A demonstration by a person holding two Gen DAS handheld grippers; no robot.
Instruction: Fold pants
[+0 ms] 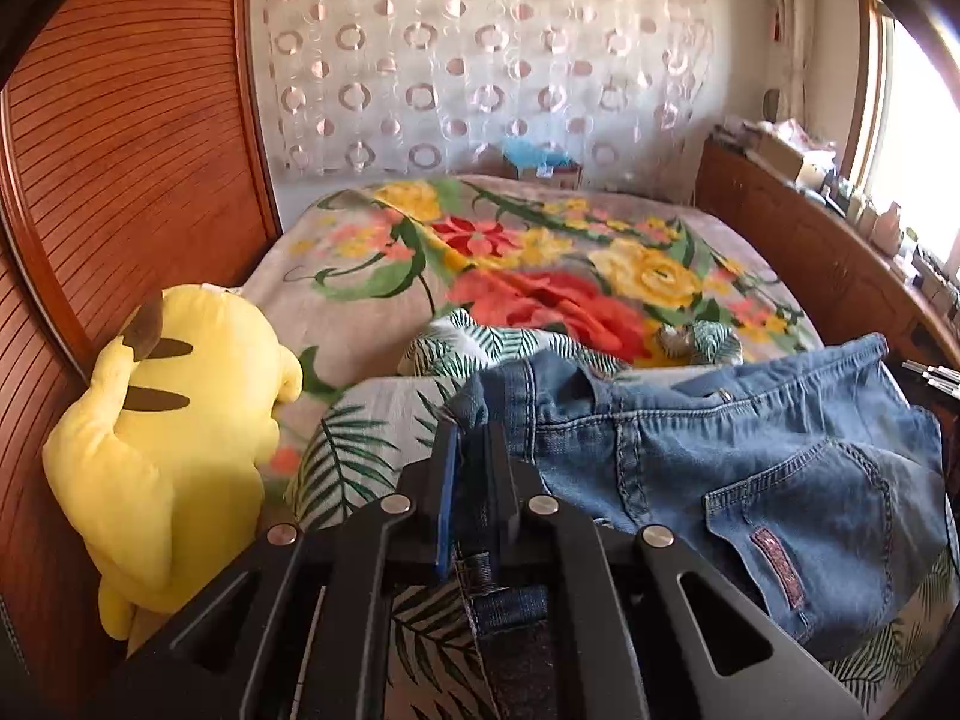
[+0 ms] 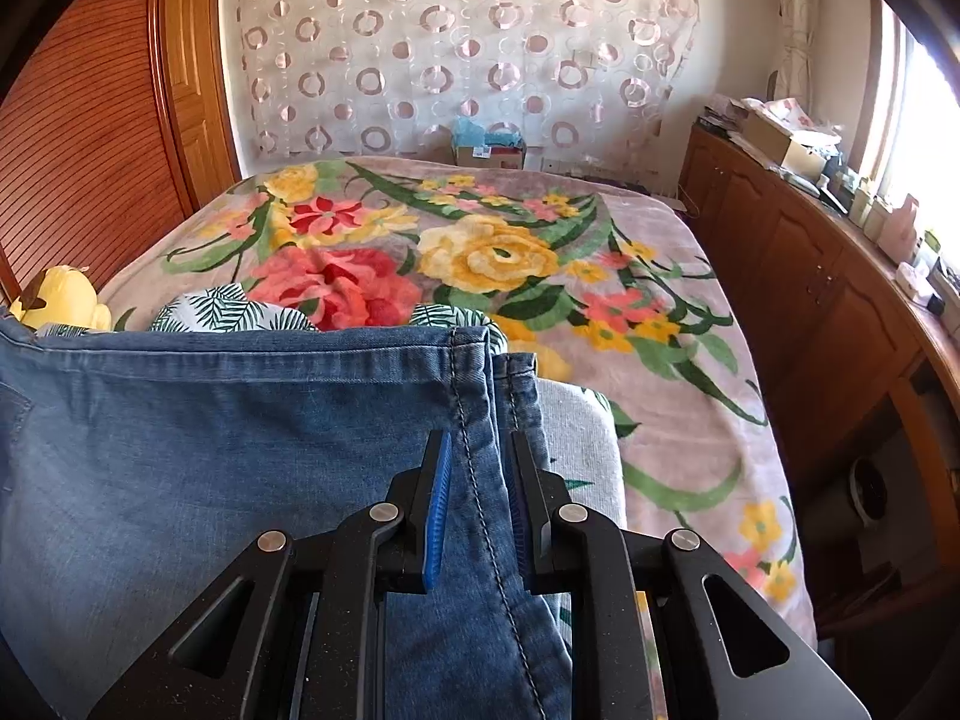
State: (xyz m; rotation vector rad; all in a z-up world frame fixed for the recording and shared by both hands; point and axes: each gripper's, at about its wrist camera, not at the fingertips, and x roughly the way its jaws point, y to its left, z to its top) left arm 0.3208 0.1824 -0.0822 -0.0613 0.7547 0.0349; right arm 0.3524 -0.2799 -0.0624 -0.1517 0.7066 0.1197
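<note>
Blue denim jeans (image 1: 750, 450) lie bunched on a leaf-print cushion, with the waistband and a back pocket showing to the right in the left wrist view. My left gripper (image 1: 474, 432) is shut on a fold of the waistband, and denim hangs down between its fingers. In the right wrist view a jeans leg (image 2: 210, 450) spreads flat to the left, its hem towards the bed. My right gripper (image 2: 480, 444) is shut on the stitched side seam close to the hem corner.
A yellow plush toy (image 1: 162, 438) leans against the slatted wooden wardrobe (image 1: 120, 150) on the left. A floral blanket (image 2: 540, 252) covers the bed beyond, with leaf-print pillows (image 1: 360, 450) near me. A wooden cabinet (image 2: 810, 276) with clutter on top runs along the right under the window.
</note>
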